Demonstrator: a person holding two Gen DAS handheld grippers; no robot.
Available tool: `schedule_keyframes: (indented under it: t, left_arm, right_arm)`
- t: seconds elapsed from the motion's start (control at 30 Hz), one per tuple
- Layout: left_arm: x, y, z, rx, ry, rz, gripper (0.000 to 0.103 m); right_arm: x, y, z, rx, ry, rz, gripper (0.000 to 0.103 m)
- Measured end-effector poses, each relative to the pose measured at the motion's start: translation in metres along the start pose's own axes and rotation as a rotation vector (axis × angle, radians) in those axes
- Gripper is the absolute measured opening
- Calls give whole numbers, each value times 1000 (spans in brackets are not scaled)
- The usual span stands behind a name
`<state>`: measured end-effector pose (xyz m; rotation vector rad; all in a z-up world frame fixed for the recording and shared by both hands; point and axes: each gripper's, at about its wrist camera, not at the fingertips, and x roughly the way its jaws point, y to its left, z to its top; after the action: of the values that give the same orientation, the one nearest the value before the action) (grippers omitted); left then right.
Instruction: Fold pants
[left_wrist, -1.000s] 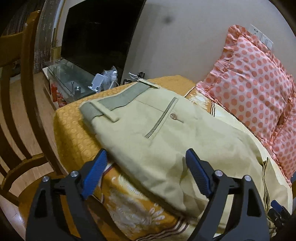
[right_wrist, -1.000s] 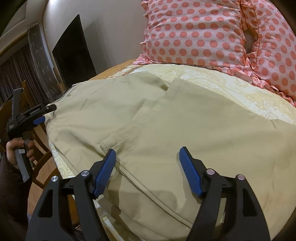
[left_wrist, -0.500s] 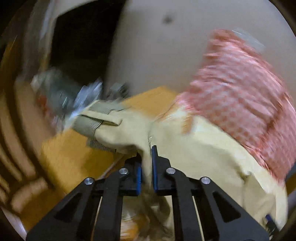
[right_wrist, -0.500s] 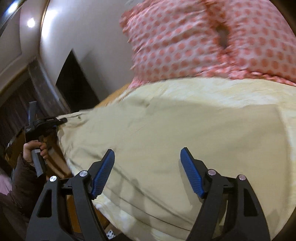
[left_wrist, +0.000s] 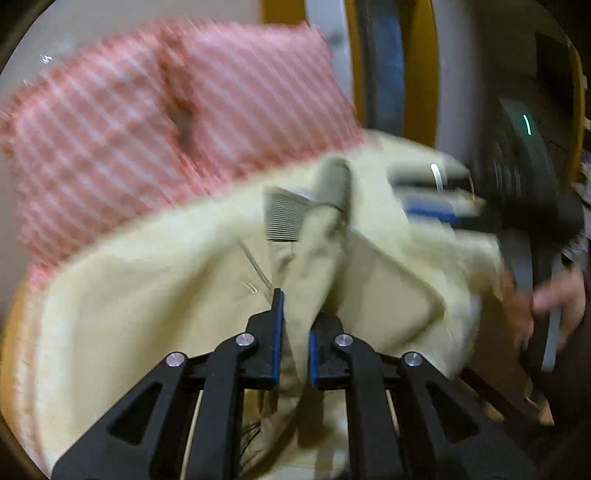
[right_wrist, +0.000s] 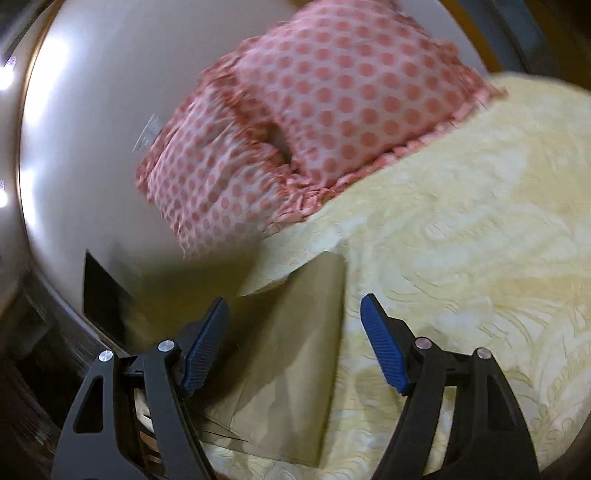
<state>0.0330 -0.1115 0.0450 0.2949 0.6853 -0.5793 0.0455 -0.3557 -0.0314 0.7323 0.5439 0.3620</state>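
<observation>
In the left wrist view, the left tool (left_wrist: 293, 330), black-framed with blue pads, has its fingers pressed nearly together, pinching a raised ridge of the khaki cotton pants (left_wrist: 317, 251). The cloth climbs from the pinch to the grey ribbed waistband (left_wrist: 286, 216), which is lifted and bunched. To the left of the pinch the pants spread in a broad, pale sheet whose far edge runs along the foot of the pink polka-dot ruffled pillows (left_wrist: 155, 125); this view is blurred by motion, so the dots read as streaks. To the right, the cloth edge drops away beside the person's right hand (left_wrist: 546, 306), which holds the handle of the right tool (left_wrist: 436, 195), seen blurred just above the far side of the pants; whether that tool touches the cloth here cannot be told.

In the right wrist view, a dark flat screen (right_wrist: 103, 299) stands low on the left against the pale wall (right_wrist: 92, 129). The right tool (right_wrist: 295, 347) has its blue pads spread wide, hovering over a flat rectangular fold of the pants (right_wrist: 291, 369), whose right edge runs straight between the fingers. To the right of that edge lies open, unoccupied bed, covered by a cream-yellow patterned bedspread (right_wrist: 461, 258), reaching back to the pillows (right_wrist: 332, 110).
</observation>
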Motion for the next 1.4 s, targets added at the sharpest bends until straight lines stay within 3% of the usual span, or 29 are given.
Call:
schedule_keyframes:
  t: [0.13, 0.23, 0.27, 0.3, 0.37, 0.43, 0.57, 0.63, 0.7, 0.73, 0.8, 0.83, 0.87, 0.9, 1.07, 1.2, 1.3, 1.33, 1.4]
  left_arm:
    - [-13, -12, -20, 59, -7, 40, 25]
    - [-48, 4, -18, -12, -73, -22, 48]
    - [-69, 23, -17, -66, -131, -23, 61]
    - [-81, 32, -11, -103, -158, -5, 64]
    - [-90, 84, -8, -222, -172, 80, 64]
    - [-79, 135, -12, -355, -117, 130, 62]
    - [-36, 213, -25, -540, 34, 74, 53]
    - [-18, 231, -32, -573, 98, 65, 52]
    - [-5, 239, -37, -606, 123, -2, 52]
    - [-2, 239, -39, -615, 124, -29, 53]
    - [2, 240, -40, -620, 126, -56, 49]
    - [4, 243, -41, -626, 126, -69, 38]
    - [8, 245, -40, -634, 128, -89, 13]
    - [9, 247, -39, -645, 132, -116, 7]
    - [13, 245, 3, -541, 88, -29, 4]
    - [42, 260, 40, -488, 60, 57, 4]
    - [78, 274, 56, -493, 70, 113, 5]
    - [87, 276, 58, -489, 94, 130, 7]
    - [87, 274, 57, -471, 106, 186, 21]
  right_arm:
    - [24, -6, 5, 38, 81, 35, 75]
    - [51, -1, 8, 28, 162, 43, 75]
    - [59, 0, 8, 16, 187, 27, 75]
    - [70, 2, 8, 0, 220, 4, 73]
    - [81, 7, 8, -43, 251, -26, 68]
    - [94, 12, 10, -81, 290, -69, 64]
    - [108, 14, 17, -106, 325, -87, 61]
    - [114, 12, 20, -109, 343, -89, 55]
    - [117, 9, 23, -111, 353, -95, 40]
    - [117, 7, 23, -109, 360, -82, 38]
    - [114, 3, 24, -96, 366, -39, 23]
    - [113, 2, 25, -87, 367, -13, 18]
    - [112, 3, 26, -77, 366, 13, 16]
    - [113, 5, 28, -80, 367, 21, 14]
    - [124, 18, 55, -118, 351, 51, 13]
    - [145, 19, 93, -145, 288, 7, 13]
    - [168, 6, 118, -147, 231, -70, 13]
    - [177, 3, 119, -167, 253, -119, 14]
    - [186, -3, 116, -169, 316, -213, 26]
